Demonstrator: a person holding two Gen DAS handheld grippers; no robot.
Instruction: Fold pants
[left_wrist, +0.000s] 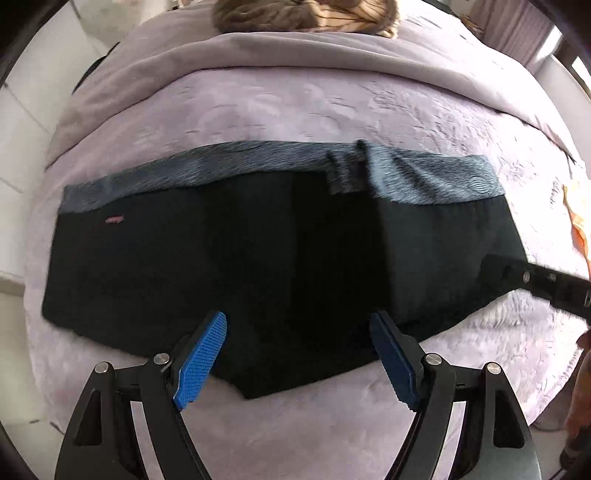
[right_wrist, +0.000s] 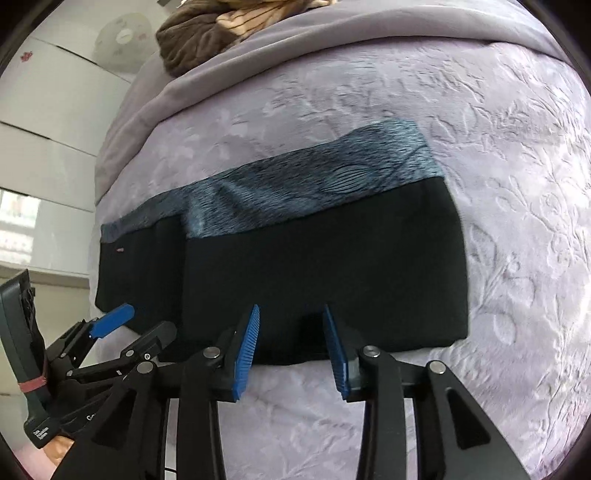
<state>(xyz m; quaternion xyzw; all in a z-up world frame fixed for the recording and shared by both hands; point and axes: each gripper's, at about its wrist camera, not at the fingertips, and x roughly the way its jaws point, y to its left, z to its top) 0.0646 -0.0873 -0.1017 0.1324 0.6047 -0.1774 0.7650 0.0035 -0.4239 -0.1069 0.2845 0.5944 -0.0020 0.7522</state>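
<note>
The black pants (left_wrist: 258, 258) lie folded flat on the bed (left_wrist: 295, 110), just ahead of both tongs. The left tongs (left_wrist: 299, 343) and right tongs (right_wrist: 291, 332) gape wide and empty over the near edge. A one-layer pinch would likely drag the stack askew.

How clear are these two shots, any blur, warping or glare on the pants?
Left wrist view: strong fisheye bulge, dark corners, slight motion smear along the pants edges. Right wrist view: same warping, bedspread embossing fairly crisp, soft daylight, no harsh glare; the black fabric shows almost no detail.
</note>
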